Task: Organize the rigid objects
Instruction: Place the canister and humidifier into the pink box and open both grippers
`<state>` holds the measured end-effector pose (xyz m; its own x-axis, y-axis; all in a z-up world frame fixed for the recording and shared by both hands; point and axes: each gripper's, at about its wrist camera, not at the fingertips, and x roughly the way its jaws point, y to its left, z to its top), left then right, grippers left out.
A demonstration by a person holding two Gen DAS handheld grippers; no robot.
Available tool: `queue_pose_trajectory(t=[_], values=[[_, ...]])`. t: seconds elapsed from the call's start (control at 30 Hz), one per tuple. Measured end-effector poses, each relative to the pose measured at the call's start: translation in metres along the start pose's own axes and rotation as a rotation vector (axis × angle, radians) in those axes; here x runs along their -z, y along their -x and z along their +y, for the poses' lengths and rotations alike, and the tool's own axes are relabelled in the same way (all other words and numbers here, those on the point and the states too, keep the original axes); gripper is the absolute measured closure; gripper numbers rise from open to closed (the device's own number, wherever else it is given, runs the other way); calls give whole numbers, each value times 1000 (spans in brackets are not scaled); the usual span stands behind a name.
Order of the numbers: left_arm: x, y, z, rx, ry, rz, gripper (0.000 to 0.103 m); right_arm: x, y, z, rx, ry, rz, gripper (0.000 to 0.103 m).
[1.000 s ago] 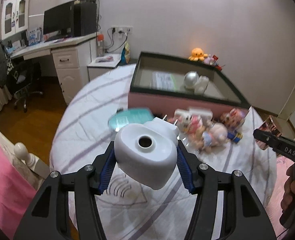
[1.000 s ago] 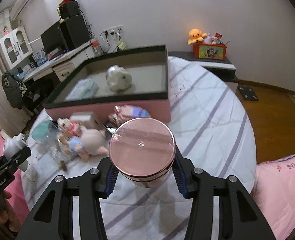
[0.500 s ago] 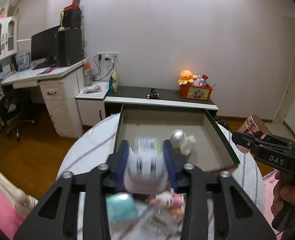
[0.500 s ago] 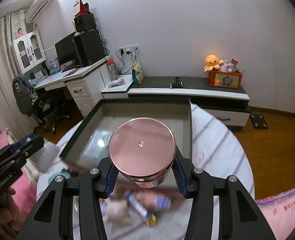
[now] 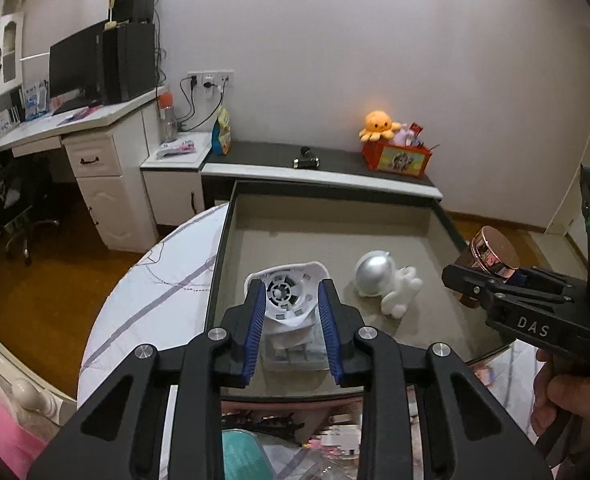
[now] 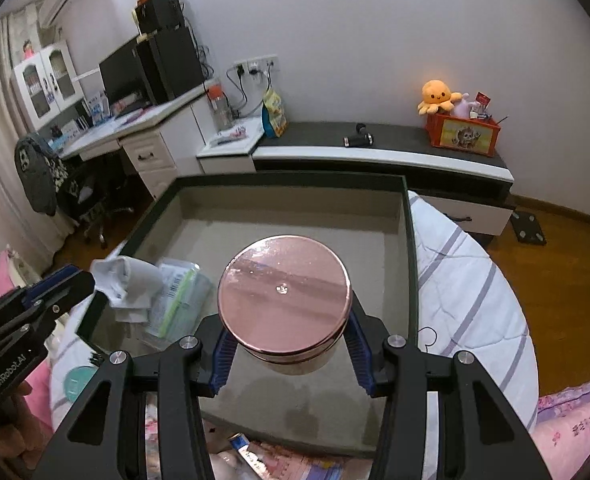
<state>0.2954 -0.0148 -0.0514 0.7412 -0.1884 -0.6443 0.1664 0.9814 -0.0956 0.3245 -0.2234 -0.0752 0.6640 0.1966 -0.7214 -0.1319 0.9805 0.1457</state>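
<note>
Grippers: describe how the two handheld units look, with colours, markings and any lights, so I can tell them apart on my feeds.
Both are matte black plastic with two angular fingers, blue ribbed pads and silver screw heads. The left gripper carries white "GenRobot.AI" lettering on its side, readable in the right wrist view. The right gripper reads "DAS" in white, and its body shows a green light. No cables or sleeves are visible.

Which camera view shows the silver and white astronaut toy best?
The left wrist view: the astronaut toy lies unobstructed on the floor of the storage box. In the right wrist view it does not appear; the rose-gold jar covers the middle of the box.
</note>
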Motion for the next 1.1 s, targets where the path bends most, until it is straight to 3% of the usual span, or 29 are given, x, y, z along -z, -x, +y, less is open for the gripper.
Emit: queue_pose_trajectory(t=[0.03,0.1,0.2,0.23,0.27,0.33,0.37,0.47,0.57,1.1], values=[[0,-2,0,-7,-5,4,67,0,-4,0,3,4,11,53],[1,-1,-2,-20,-9,-9,37,1,-14,-1,10,6,39,53],[-1,3,-4,-47,-26,-42,10,2,-26,-3,33,10,80,53],[-1,5,-4,-56,-30,-51,7,3,-30,-4,45,13,98,53],[-1,7,-3,-59,-30,-57,5,4,-34,-5,54,16,111,51],[0,11,-1,-58,-28,-63,4,5,-37,-4,58,32,124,32],[1,12,0,-59,-25,-62,3,6,-36,-4,63,35,118,17],[6,18,4,-63,-16,-60,1,7,-29,1,64,47,100,14],[10,25,6,-72,-8,-64,0,8,-18,3,59,37,65,0],[16,88,-3,-118,3,-166,0,32,86,16,99,-59,-162,0]])
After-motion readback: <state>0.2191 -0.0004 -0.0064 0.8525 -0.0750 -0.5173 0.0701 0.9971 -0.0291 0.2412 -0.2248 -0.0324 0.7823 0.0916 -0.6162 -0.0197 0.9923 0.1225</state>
